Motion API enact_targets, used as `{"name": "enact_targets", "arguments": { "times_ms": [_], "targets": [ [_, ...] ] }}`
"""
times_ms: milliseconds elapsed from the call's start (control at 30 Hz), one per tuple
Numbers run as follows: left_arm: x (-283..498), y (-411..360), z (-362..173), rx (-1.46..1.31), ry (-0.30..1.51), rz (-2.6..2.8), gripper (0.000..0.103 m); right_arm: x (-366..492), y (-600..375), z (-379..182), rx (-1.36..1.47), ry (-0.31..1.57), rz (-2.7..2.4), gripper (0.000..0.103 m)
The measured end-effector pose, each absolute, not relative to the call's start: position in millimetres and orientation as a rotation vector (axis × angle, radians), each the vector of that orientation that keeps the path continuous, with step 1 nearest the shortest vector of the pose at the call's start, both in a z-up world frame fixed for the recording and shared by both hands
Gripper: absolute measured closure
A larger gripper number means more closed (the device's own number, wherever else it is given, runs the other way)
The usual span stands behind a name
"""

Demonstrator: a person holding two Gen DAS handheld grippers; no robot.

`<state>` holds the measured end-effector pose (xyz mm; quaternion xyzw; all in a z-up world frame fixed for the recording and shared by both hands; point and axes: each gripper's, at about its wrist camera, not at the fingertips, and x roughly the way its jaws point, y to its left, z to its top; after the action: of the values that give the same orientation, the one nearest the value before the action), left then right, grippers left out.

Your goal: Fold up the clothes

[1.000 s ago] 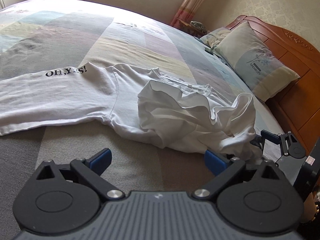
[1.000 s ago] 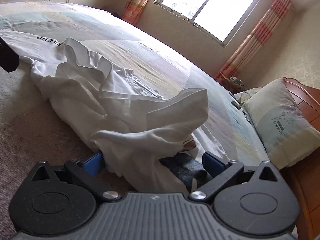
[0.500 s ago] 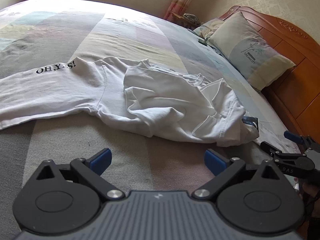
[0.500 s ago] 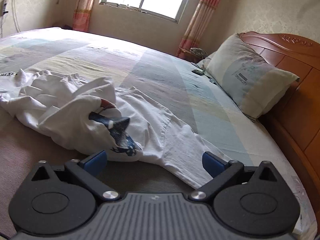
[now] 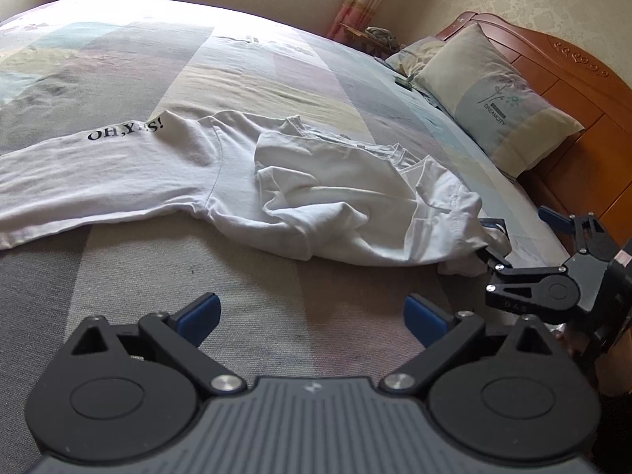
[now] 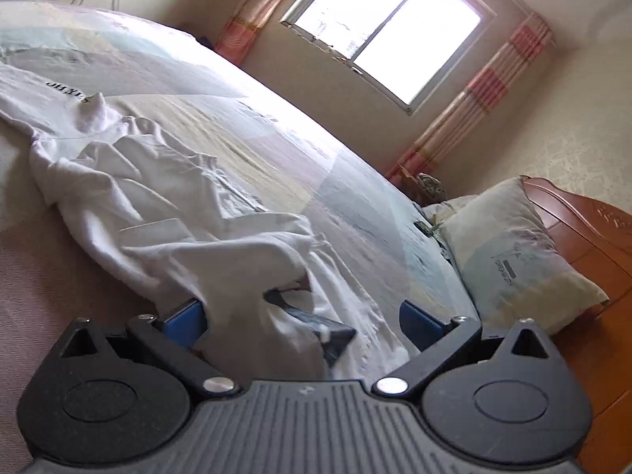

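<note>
Left claw [image 5: 310, 316] spread, idle over bed [image 5: 276, 79]. Right claw [image 6: 302, 318] spread around shirt [image 6: 158, 205] edge, likely positioned to grab.

Both grippers low, fingers spread wide

The left gripper [image 5: 312, 316] has its blue fingers [image 5: 197, 313] far apart, with nothing between them. The right gripper [image 6: 302, 318] is also spread wide; white cloth lies between its fingers [image 6: 185, 322]. In the left wrist view it sits at the right side.
</note>
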<state>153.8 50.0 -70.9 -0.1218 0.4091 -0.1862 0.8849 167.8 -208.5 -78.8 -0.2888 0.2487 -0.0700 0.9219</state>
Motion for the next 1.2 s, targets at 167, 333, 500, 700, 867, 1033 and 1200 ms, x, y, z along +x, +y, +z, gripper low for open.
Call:
{"name": "enact_targets", "arguments": {
  "times_ms": [167, 333, 500, 700, 867, 1033, 1200],
  "targets": [
    [148.0, 40.2, -68.2, -0.226, 0.853, -0.421, 0.004, 153.6, -274.1, -75.1, -0.439, 0.61, -0.326, 0.0],
    [145.2, 32.6, -66.4, -0.187, 0.855, -0.423, 0.004, 124.6, -287.4, -77.1, -0.429, 0.639, -0.303, 0.0],
    [146.4, 26.1, -67.7, -0.109, 0.863, -0.413, 0.004, 124.5, -247.6, -71.3, -0.458, 0.605, -0.161, 0.0],
    [148.1, 30.1, -72.9, -0.075, 0.876, -0.398, 0.004, 154.6, -180.2, -86.0, -0.637, 0.587, 0.012, 0.0],
    [147.8, 36.0, -74.9, -0.085, 0.878, -0.387, 0.004, 175.5, -145.9, -114.5, -0.828, 0.55, 0.019, 0.0],
    [147.1, 38.2, -77.6, -0.086, 0.885, -0.384, 0.004, 172.7, -157.3, -102.2, -0.786, 0.495, -0.088, 0.0],
    [143.3, 32.1, -76.6, -0.075, 0.884, -0.401, 0.004, 154.4, -192.8, -81.5, -0.704, 0.469, -0.218, 0.0]
  ]
}}
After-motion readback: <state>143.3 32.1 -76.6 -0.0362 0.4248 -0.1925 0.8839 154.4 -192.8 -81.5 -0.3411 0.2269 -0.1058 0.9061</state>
